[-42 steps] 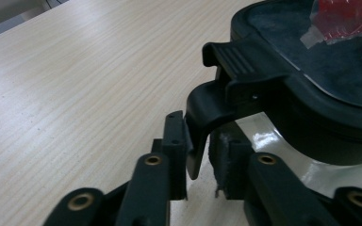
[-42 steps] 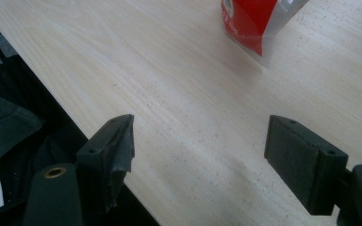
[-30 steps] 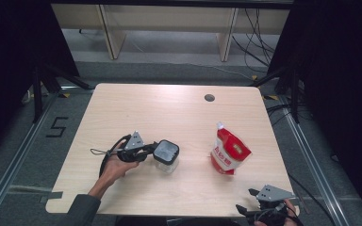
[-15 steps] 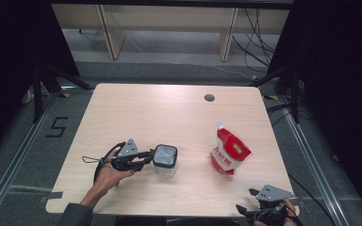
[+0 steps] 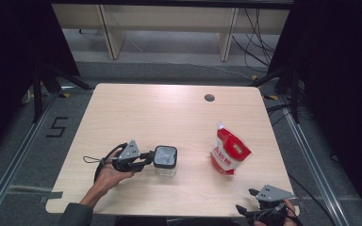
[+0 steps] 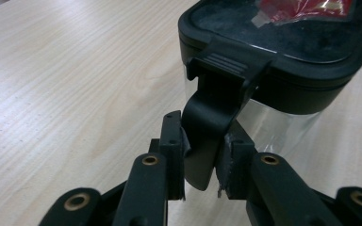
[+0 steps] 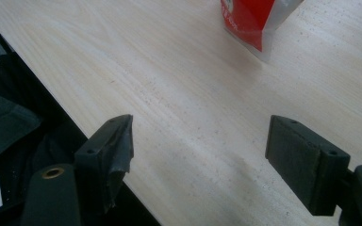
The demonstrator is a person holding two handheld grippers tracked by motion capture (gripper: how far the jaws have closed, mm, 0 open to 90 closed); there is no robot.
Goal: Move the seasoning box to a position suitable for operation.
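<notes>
The left gripper reaches along the pale wooden table toward a clear container with a black lid. A black latch hangs down from the lid's near rim, and its lower flap sits between the two black jaws, whose pads lie against its sides after just closing in a little. Through the lid's clear window something red shows at the view's top edge. The container stands on the table.
</notes>
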